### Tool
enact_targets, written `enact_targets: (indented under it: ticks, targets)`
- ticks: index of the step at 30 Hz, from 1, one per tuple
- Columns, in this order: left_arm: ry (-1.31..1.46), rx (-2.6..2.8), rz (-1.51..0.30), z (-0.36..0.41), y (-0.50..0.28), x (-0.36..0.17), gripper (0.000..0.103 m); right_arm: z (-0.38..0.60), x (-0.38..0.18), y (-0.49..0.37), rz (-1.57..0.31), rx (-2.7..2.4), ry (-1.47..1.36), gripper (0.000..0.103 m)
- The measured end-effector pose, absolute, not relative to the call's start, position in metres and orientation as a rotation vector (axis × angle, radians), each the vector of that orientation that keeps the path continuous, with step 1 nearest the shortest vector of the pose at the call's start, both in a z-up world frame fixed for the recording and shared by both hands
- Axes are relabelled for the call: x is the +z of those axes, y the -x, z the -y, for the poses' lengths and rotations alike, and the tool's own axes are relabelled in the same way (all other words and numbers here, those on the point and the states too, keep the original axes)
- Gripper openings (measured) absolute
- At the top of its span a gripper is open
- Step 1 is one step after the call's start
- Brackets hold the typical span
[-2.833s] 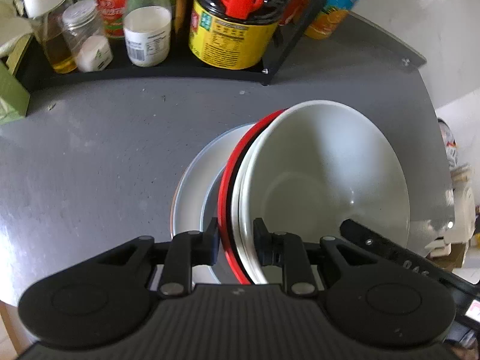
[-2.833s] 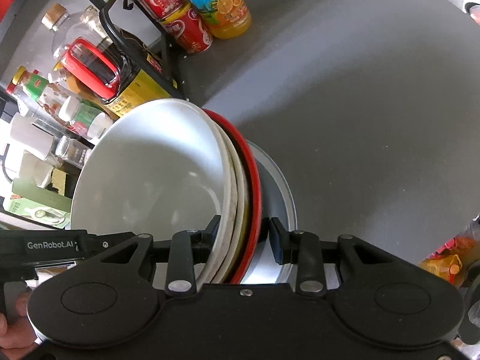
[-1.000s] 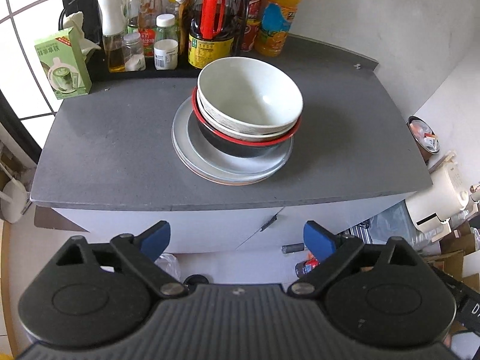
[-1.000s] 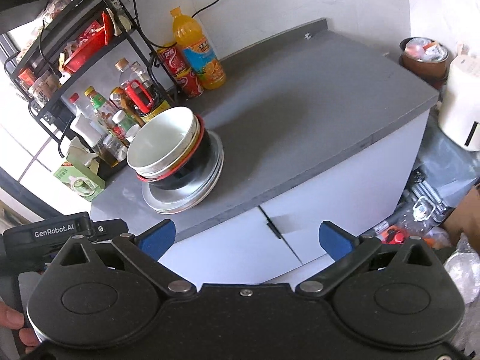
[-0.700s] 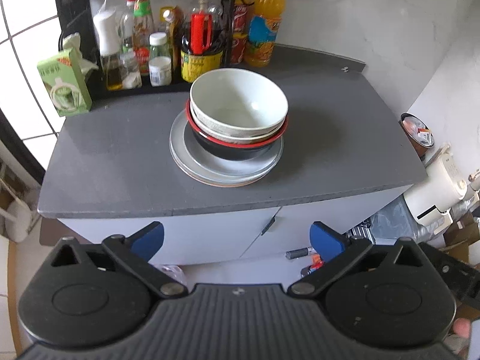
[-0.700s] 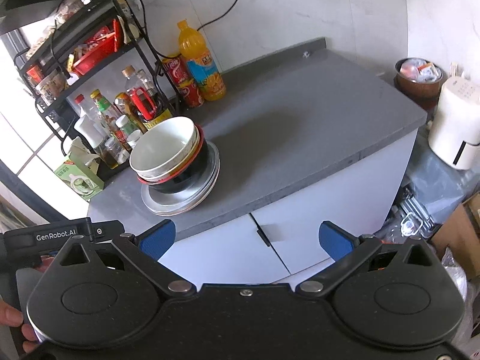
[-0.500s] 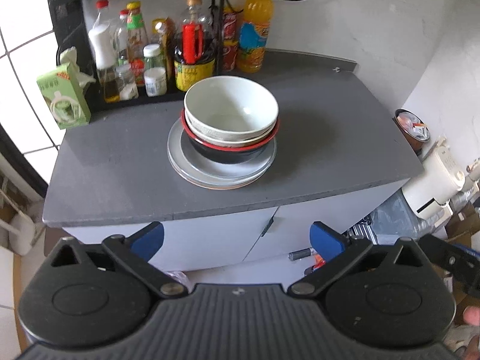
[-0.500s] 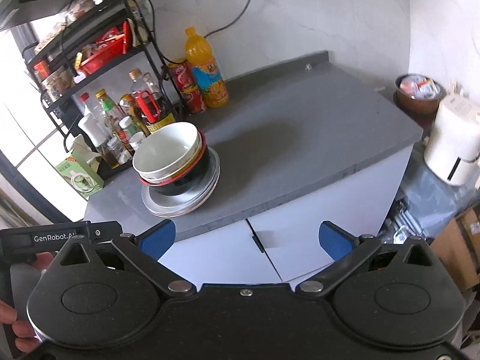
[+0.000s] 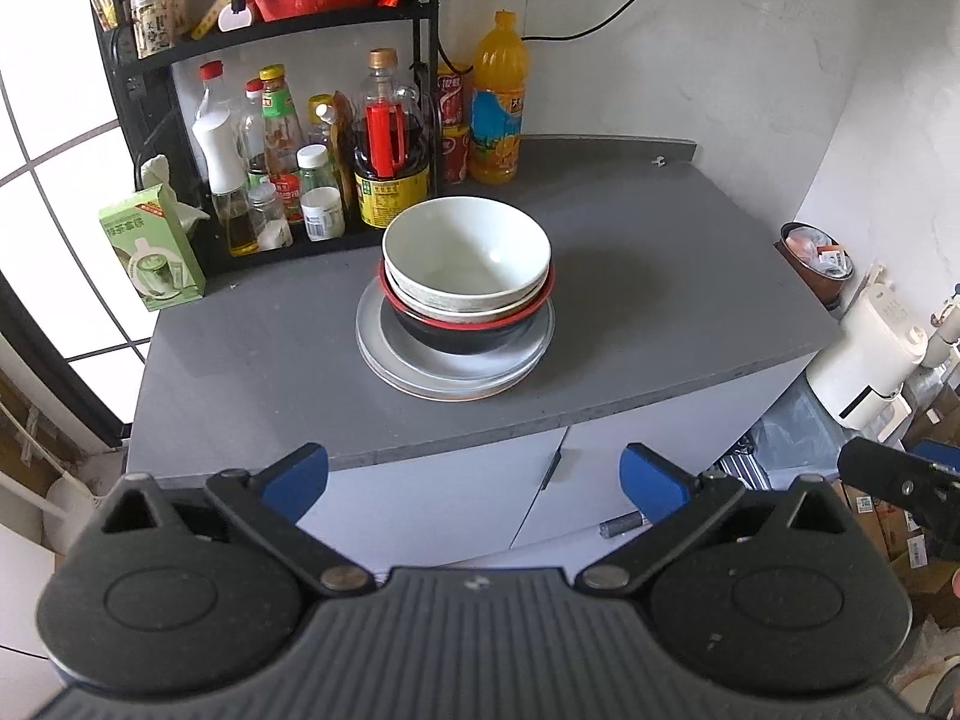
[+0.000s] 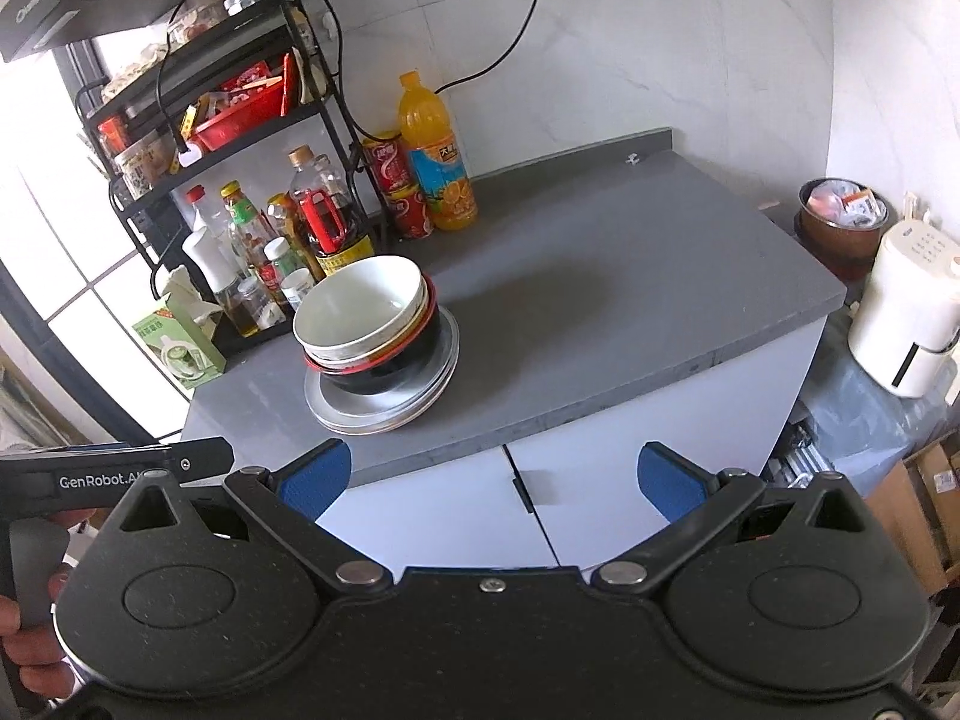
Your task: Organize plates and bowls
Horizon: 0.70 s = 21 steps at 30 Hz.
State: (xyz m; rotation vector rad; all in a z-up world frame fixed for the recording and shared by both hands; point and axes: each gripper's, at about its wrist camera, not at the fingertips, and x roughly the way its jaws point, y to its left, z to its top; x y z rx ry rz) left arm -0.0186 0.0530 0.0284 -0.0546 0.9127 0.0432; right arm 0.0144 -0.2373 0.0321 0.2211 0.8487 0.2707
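Observation:
One stack stands on the grey counter [image 9: 660,300]: grey plates [image 9: 450,372] at the bottom, a black bowl with a red rim [image 9: 474,333] on them, and white bowls [image 9: 467,255] nested on top. The right wrist view shows the same stack [image 10: 378,330] left of centre. My left gripper [image 9: 474,477] hangs open in front of the counter's edge, well back from the stack, nothing between its blue pads. My right gripper [image 10: 492,477] is open too, equally far back and empty.
A black rack [image 9: 288,138] of sauce bottles and jars lines the counter's back left, with an orange drink bottle [image 9: 497,102] and red cans beside it. A green tissue box [image 9: 153,252] sits at the left. White cabinet doors [image 10: 540,510] lie below; a white appliance [image 10: 906,324] stands right.
Both grippers have drawn back and upward from the counter, so the stack looks smaller and farther. The bowls and plates have not moved. Both grippers stay wide open.

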Motion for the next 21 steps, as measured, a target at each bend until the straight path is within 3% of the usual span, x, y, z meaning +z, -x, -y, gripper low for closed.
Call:
enact_targets:
  ticks: [21]
  targets:
    - [0.028, 0.019, -0.855, -0.055, 0.028, 0.051, 0.103, 0.252, 0.051, -0.006, -0.803, 0.197, -0.173, 0.103]
